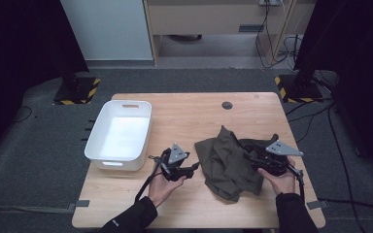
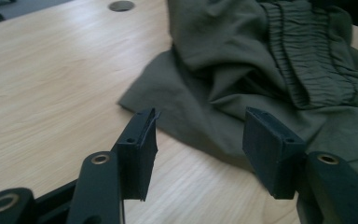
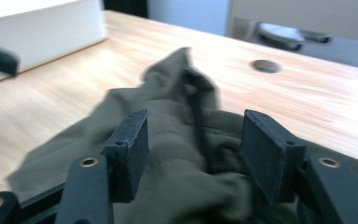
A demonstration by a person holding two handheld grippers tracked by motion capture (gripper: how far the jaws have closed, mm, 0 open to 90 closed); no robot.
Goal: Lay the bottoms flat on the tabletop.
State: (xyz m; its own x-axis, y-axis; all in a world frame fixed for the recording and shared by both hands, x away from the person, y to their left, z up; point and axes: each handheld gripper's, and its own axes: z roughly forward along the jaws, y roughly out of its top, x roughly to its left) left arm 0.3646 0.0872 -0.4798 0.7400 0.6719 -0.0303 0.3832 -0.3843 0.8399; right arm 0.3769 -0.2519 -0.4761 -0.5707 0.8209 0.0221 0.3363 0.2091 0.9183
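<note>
Two grippers work on one olive-green garment (image 1: 229,162), which lies crumpled on the right half of the wooden table (image 1: 184,116), well apart from the white bin (image 1: 119,133) at the left. The step in hand, as I judge it, is to take the cloth at two places so it can be lifted or spread. To do it well, the left gripper (image 2: 200,135) should go a little forward and low, so that its pads close on the near corner of the cloth and not on bare wood. Its jaws stand apart and hold nothing; the cloth edge lies just beyond the tips. The right gripper (image 3: 193,140) is over the crumpled middle. Its jaws are also released, with folds and a dark drawstring (image 3: 198,126) between them, not pressed.
</note>
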